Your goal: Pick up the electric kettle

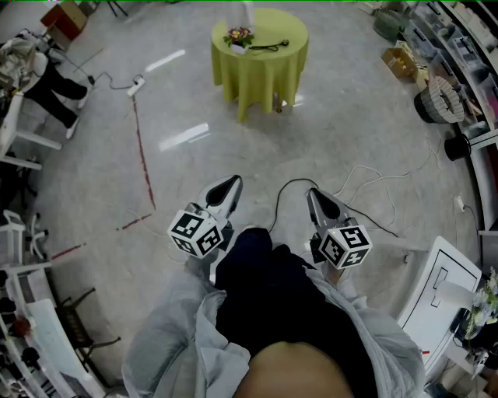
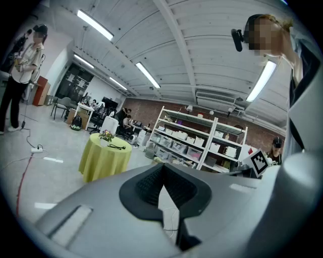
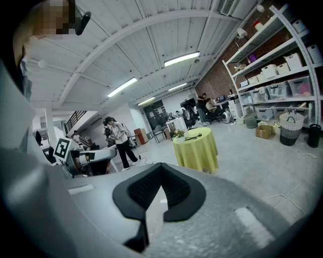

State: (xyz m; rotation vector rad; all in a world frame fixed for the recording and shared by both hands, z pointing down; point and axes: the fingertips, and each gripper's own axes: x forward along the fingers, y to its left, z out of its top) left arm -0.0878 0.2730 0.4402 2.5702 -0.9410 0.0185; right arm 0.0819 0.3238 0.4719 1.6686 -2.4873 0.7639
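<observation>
A round table under a yellow-green cloth [image 1: 261,66] stands well ahead of me on the grey floor. On it are a small pot of flowers [image 1: 239,36], a black cord [image 1: 268,47] and a white upright object [image 1: 247,14] at the far edge; I cannot tell whether that is the kettle. My left gripper [image 1: 232,181] and right gripper [image 1: 313,192] are held close to my body, far short of the table, both shut with nothing in them. The left gripper view shows the table [image 2: 104,158] beyond the closed jaws [image 2: 162,167]. In the right gripper view the table [image 3: 197,150] lies past the closed jaws [image 3: 161,180].
A black cable [image 1: 284,190] and white cables [image 1: 373,183] trail across the floor near me. A red tape line [image 1: 142,159] runs at the left. Shelving and baskets [image 1: 443,97] line the right side, and a white cabinet [image 1: 440,288] stands at my right. A person [image 3: 117,138] stands further off.
</observation>
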